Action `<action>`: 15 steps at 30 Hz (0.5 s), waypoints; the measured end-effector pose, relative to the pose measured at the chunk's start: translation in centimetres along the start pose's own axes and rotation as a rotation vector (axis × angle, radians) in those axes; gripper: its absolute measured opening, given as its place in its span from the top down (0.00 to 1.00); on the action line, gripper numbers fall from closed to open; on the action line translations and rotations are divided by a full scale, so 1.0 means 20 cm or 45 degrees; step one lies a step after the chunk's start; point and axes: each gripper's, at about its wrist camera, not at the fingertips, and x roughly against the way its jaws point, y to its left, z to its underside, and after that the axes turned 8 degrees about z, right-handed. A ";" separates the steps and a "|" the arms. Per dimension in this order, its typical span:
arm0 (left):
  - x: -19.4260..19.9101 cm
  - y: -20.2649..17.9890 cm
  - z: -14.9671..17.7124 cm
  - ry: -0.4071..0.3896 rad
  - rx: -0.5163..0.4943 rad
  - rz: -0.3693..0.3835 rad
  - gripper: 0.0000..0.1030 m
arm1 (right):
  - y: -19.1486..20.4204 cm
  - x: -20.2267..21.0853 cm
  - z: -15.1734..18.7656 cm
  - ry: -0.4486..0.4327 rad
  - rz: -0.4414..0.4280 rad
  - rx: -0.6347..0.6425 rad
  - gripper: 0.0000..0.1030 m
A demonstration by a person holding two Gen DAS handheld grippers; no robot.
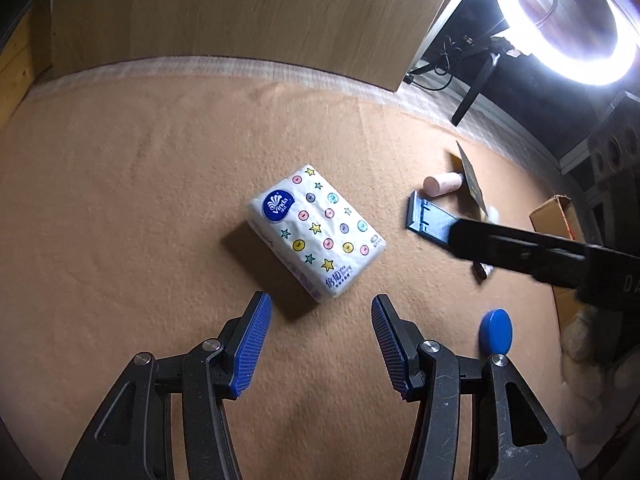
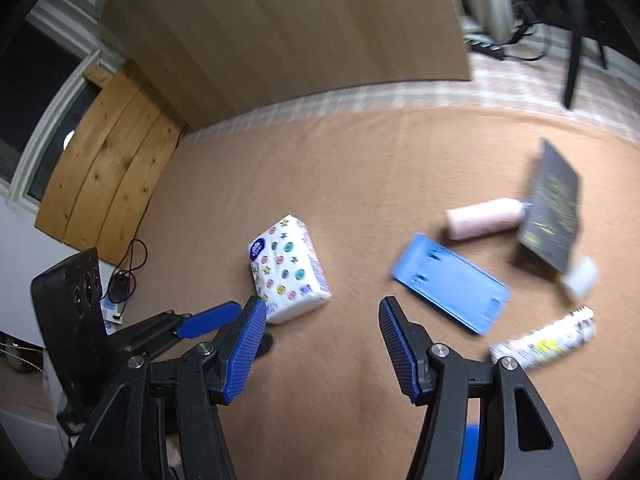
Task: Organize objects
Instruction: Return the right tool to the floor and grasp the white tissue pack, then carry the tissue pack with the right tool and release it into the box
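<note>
A white tissue pack (image 1: 316,232) with coloured dots and stars lies on the tan cloth just ahead of my open, empty left gripper (image 1: 322,312); it also shows in the right wrist view (image 2: 290,266). My right gripper (image 2: 322,312) is open and empty above the cloth, between the pack and a flat blue case (image 2: 450,282). In the left wrist view the right gripper's arm (image 1: 560,252) hides part of the blue case (image 1: 428,218). A pink bottle (image 2: 484,218), a dark booklet (image 2: 554,208), a white tube (image 2: 546,338) and a small white piece (image 2: 582,278) lie to the right.
A blue round lid (image 1: 496,332) lies right of my left gripper. A wooden board (image 1: 256,16) stands behind the cloth. A lit ring light (image 1: 568,20) is at the far right, a cardboard box (image 1: 556,216) below it. Wooden planks (image 2: 108,168) lean at the left.
</note>
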 end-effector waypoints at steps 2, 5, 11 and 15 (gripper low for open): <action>-0.02 0.01 -0.01 0.006 0.008 0.014 0.46 | 0.02 -0.06 -0.04 0.016 -0.002 0.017 0.47; -0.04 0.02 -0.03 0.007 0.020 0.027 0.46 | 0.03 -0.13 -0.08 0.034 -0.008 0.028 0.47; -0.08 0.06 -0.05 0.006 0.051 0.056 0.47 | 0.04 -0.25 -0.11 0.079 0.017 0.000 0.56; -0.09 0.07 -0.06 0.001 0.055 0.079 0.48 | 0.06 -0.29 -0.11 0.104 -0.003 0.010 0.61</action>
